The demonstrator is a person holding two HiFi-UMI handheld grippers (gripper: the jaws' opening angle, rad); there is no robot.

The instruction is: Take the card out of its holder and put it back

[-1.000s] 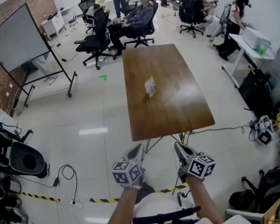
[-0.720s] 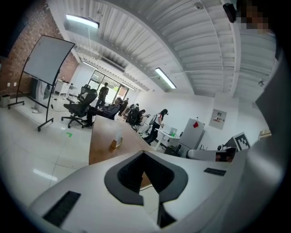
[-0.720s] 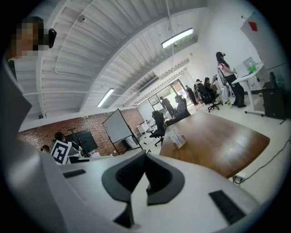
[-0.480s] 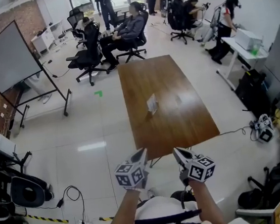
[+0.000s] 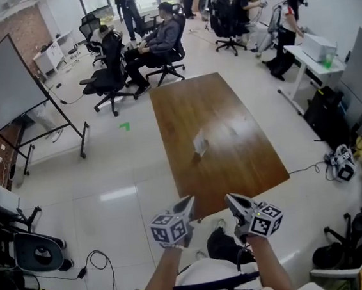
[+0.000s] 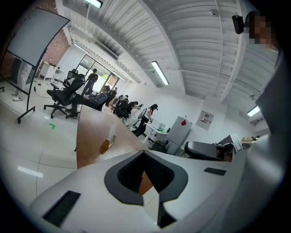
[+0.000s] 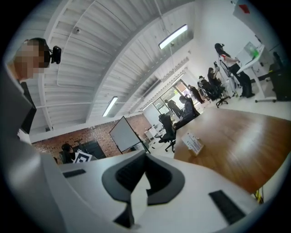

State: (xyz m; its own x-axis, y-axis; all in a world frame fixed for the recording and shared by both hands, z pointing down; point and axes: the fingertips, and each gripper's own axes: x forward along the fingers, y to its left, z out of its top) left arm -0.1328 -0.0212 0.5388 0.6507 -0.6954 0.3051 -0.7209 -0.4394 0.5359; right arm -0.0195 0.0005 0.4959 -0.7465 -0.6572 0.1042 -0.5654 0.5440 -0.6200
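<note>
A white card point(image 5: 199, 142) stands upright in a small wooden holder on the long brown table point(image 5: 228, 104), near its middle. Both grippers hover short of the table's near edge, well apart from the card. My left gripper point(image 5: 187, 201) has its jaws closed together with nothing between them. To its right, my right gripper point(image 5: 229, 198) looks the same, shut and empty. In the left gripper view the card point(image 6: 111, 132) and its wooden base point(image 6: 105, 145) show beyond the jaws. In the right gripper view the card point(image 7: 193, 143) stands on the table point(image 7: 241, 136) ahead.
Several people sit on black office chairs point(image 5: 107, 81) beyond the table's far end. A whiteboard on a stand point(image 5: 1, 83) is at the left. A white desk point(image 5: 312, 50) and dark bags point(image 5: 329, 116) stand at the right. Cables point(image 5: 94, 263) lie on the floor at the lower left.
Both grippers have come closer to the table's near edge, which now lies just beyond their tips. The card looks nearer. Neither gripper's jaws have changed.
</note>
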